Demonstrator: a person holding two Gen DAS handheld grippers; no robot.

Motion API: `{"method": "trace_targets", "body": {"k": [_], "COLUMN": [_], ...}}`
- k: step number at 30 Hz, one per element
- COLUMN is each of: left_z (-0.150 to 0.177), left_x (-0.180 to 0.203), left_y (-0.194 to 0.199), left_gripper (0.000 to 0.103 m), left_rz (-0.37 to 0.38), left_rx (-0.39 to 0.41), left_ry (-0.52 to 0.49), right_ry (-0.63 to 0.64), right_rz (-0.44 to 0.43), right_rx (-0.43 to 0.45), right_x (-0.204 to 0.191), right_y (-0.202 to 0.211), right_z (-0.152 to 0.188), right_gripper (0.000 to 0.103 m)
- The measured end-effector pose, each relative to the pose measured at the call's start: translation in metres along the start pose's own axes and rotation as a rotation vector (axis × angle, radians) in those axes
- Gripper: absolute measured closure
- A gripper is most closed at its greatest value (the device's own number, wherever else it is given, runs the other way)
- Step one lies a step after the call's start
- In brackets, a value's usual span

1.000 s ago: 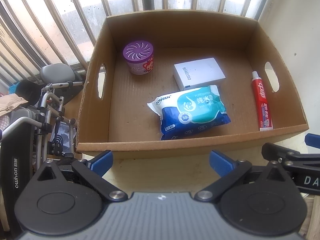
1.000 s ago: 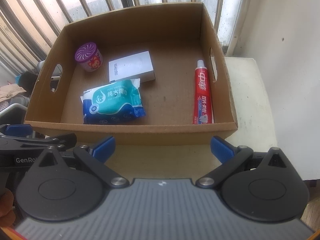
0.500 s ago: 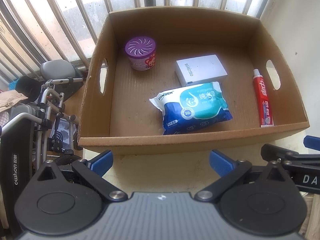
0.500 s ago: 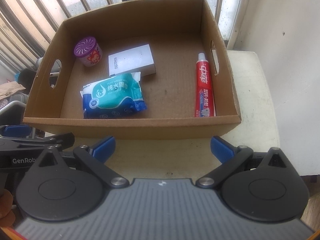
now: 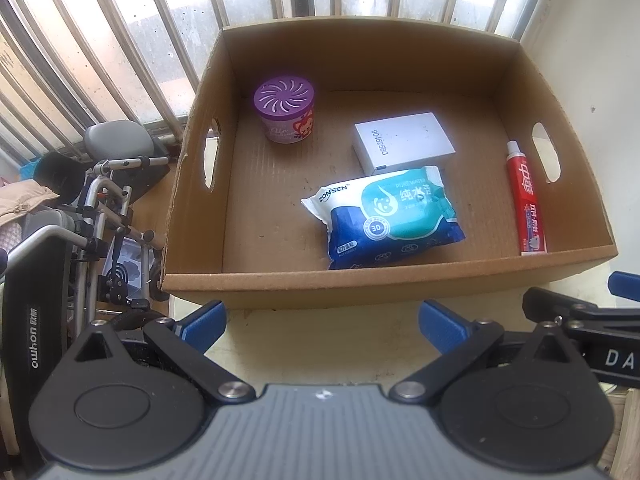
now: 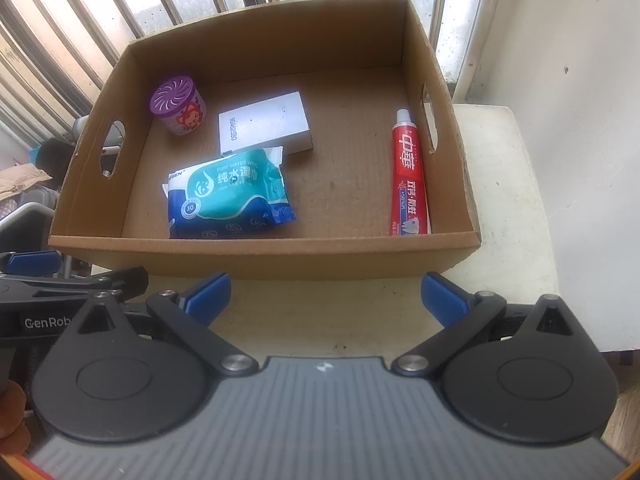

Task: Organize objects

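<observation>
Cardboard box (image 5: 256,288) fills the middle of both wrist views, sitting open-topped on a pale worktop (image 6: 504,216) in front of window bars (image 5: 120,40). Inside it, a purple-lidded air freshener tub (image 5: 285,114) stands upright in the upper left of the box floor. A flat white box (image 5: 404,142) lies near the centre, and a blue and teal pack of wet wipes (image 5: 384,218) lies just below it, its upper edge touching or overlapping the white box. A red toothpaste tube (image 5: 526,200) lies along the box's right wall, cap toward the top of the frame, well apart from the other three things.

The left gripper (image 5: 320,322) hovers at the bottom of its frame, just short of the box's near wall, blue fingers spread wide with nothing between them. The right gripper (image 6: 324,296) sits likewise at the bottom of its view, fingers wide apart and empty. Each gripper appears at the lower edge of the other's view. Folded metal frames and a padded seat (image 5: 116,146) crowd the left of the left wrist view.
</observation>
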State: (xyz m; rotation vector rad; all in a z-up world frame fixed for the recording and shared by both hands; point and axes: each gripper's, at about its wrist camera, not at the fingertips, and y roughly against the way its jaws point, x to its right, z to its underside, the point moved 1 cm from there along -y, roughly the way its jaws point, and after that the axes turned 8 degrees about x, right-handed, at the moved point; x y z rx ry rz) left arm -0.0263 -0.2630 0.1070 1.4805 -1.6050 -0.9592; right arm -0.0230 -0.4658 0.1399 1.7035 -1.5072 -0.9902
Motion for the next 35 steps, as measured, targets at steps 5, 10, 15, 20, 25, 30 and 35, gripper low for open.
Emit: {"method": "trace_targets", "body": {"k": [5, 10, 15, 20, 25, 30, 35], "left_z": [-0.0006, -0.001, -0.0007, -0.0008, -0.0014, -0.0022, -0.0005], "left_x": [0.0008, 0.0028, 0.0028, 0.003, 0.0041, 0.0059, 0.0075], "left_y": [0.0021, 0.0045, 0.0047, 0.0049, 0.0062, 0.0069, 0.0092], "left_gripper": [0.0, 0.0, 0.0, 0.0, 0.0, 0.0, 0.0], "left_rz": [0.001, -0.001, -0.002, -0.002, -0.002, -0.003, 0.001], "left_rx": [0.002, 0.006, 0.006, 0.007, 0.01, 0.012, 0.01], "left_ry": [0.004, 0.004, 0.005, 0.006, 0.003, 0.001, 0.002], "right_ry": [0.007, 0.009, 0.008, 0.006, -0.005, -0.005, -0.01], "right_rz": [0.0, 0.0, 0.001, 0.001, -0.003, -0.001, 0.001], "right_rx": [0.006, 0.008, 0.009, 0.009, 0.006, 0.006, 0.007], "right_x": [0.0003, 0.0008, 0.0016, 0.002, 0.0038, 0.004, 0.0062], "right_y": [0.0024, 0.0035, 0.0046, 0.0049, 0.0057, 0.0056, 0.0064], "right_z": [-0.0013, -0.0016, -0.0018, -0.0018, -0.0025, -0.0033, -0.0025], "right_gripper": [0.001, 0.001, 0.001, 0.001, 0.001, 0.001, 0.001]}}
